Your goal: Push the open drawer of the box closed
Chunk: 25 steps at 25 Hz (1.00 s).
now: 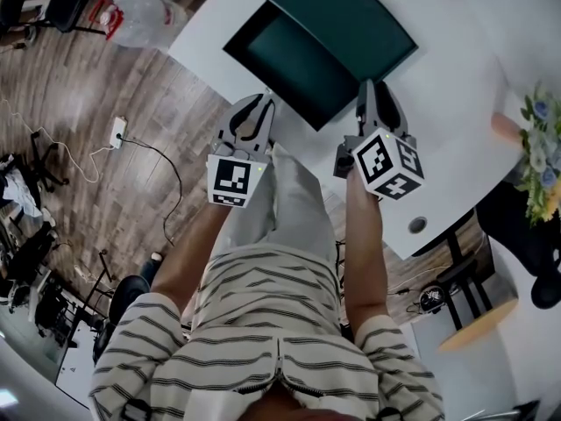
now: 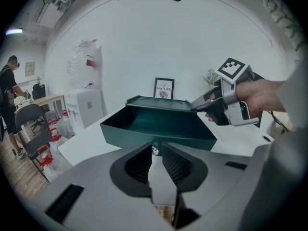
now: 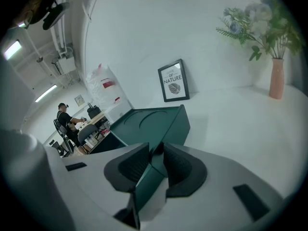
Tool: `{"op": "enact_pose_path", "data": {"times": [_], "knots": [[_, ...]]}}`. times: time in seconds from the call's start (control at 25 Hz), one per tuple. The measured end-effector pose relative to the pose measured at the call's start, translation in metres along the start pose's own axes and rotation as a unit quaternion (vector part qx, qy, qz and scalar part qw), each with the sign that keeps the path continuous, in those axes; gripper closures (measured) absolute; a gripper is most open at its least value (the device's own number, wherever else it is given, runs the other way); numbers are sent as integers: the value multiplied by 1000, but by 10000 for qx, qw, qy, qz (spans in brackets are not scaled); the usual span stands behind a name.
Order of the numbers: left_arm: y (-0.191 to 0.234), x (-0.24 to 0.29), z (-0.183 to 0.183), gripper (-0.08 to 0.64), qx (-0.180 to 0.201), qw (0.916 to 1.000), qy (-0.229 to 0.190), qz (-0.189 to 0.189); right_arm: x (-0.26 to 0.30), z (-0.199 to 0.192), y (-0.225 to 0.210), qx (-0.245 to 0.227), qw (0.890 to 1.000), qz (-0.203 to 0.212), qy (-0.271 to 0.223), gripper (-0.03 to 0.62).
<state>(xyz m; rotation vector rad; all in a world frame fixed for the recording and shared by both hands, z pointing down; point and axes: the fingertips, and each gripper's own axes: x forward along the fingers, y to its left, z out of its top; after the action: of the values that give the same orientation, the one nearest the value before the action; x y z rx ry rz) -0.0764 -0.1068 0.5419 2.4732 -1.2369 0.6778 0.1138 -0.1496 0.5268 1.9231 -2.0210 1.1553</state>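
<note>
Dark-green drawer (image 1: 294, 64) stands open from its box (image 1: 351, 11) on the white table (image 1: 456, 103); my left gripper (image 2: 155, 147), barely parted and empty, faces its front, right gripper (image 3: 155, 150) parted astride a corner: push off-centre and I reckon it jams or the box skids

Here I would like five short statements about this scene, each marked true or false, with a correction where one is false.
1. The drawer of the dark green box is pulled out. True.
2. The pink vase with flowers lies on its side. False: it stands upright on the white table.
3. A black-framed picture stands on the table beyond the box. True.
4. The left gripper holds a red ball. False: its jaws stand slightly apart with nothing between them.
5. A green edge of the drawer passes between the jaws of the right gripper. True.
</note>
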Motion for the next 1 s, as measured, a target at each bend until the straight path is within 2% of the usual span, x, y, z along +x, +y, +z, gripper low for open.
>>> {"op": "enact_pose_path", "data": {"times": [0.68,1.0], "knots": [[5,20,-7,489,251,9994,199,-117,0,-1,1,-96,9999,-8,58,505],[3,21,-7,492,486,9984,259,-110,-1,0,0,-153,9998,-2,107,503]]}}
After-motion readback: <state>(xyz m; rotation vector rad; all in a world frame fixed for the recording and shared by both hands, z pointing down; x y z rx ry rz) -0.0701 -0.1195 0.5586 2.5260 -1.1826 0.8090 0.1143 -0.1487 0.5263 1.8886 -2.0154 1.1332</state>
